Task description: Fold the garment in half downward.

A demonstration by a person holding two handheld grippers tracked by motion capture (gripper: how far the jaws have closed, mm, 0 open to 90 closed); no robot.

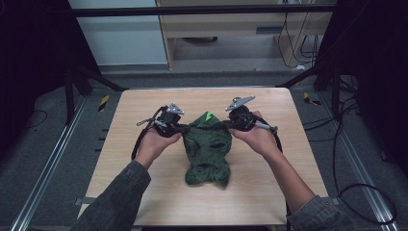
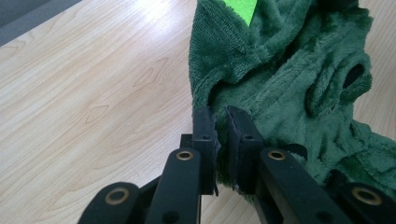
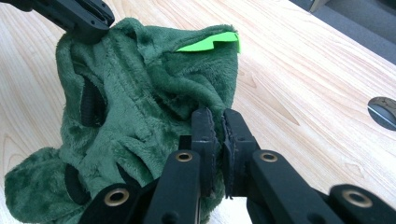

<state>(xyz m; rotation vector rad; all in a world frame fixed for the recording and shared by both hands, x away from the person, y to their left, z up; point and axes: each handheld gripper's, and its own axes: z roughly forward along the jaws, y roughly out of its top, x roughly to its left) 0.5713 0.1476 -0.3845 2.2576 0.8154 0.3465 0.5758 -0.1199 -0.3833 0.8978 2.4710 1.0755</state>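
No writing readable anywhere. Left gripper [image 2: 222,119] clamping together on the green plush garment [image 1: 207,149] at its left edge; right gripper [image 3: 215,122] pinching its right edge. Lying between both on the wooden table [image 1: 269,159], bright green tag [image 1: 208,115] just beyond.

Fuzzy green plush garment [image 1: 207,151] on smooth, matt pale wood-grain table [image 1: 144,108].

The fleece garment [image 1: 208,151] lies mid-worktop [image 1: 144,103], stretching toward my near edge. My left tongs [image 1: 184,129] sit at its far-left edge, my right tongs [image 1: 227,126] at its far-right, each apparently pinching it.
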